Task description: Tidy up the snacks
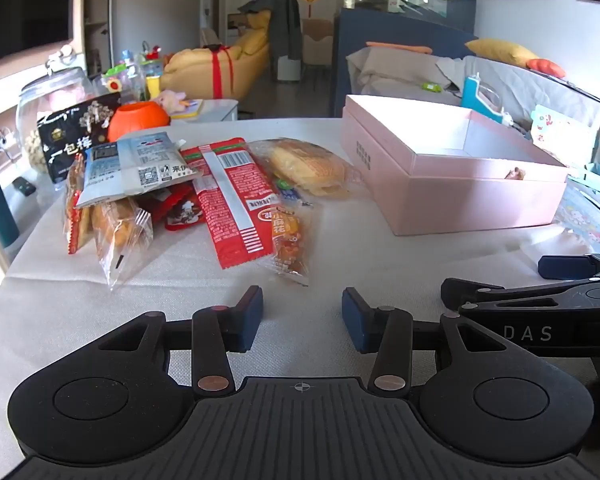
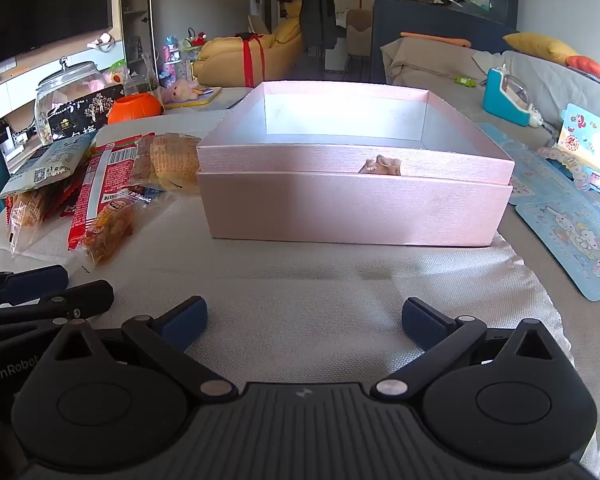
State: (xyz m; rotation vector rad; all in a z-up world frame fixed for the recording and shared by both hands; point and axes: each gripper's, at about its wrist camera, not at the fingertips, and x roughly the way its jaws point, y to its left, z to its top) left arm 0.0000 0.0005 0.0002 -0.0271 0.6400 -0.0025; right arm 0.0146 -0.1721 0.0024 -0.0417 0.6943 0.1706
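- Left hand-held gripper (image 1: 302, 318) low over the table (image 1: 180, 320), level, fingers apart, holding nothing.
- Right hand-held gripper (image 2: 304, 320) beside it, spread wider, empty, facing the pink box (image 2: 356, 204).
- Snack packets (image 1: 236, 196) piled ahead-left, just beside the open box.
- Glass jar (image 1: 52, 100) behind the pile.

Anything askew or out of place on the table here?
The snack packets lie in a jumbled, overlapping heap left of the pink box, none inside it yet. A small brown tab sticks out at its front seam.
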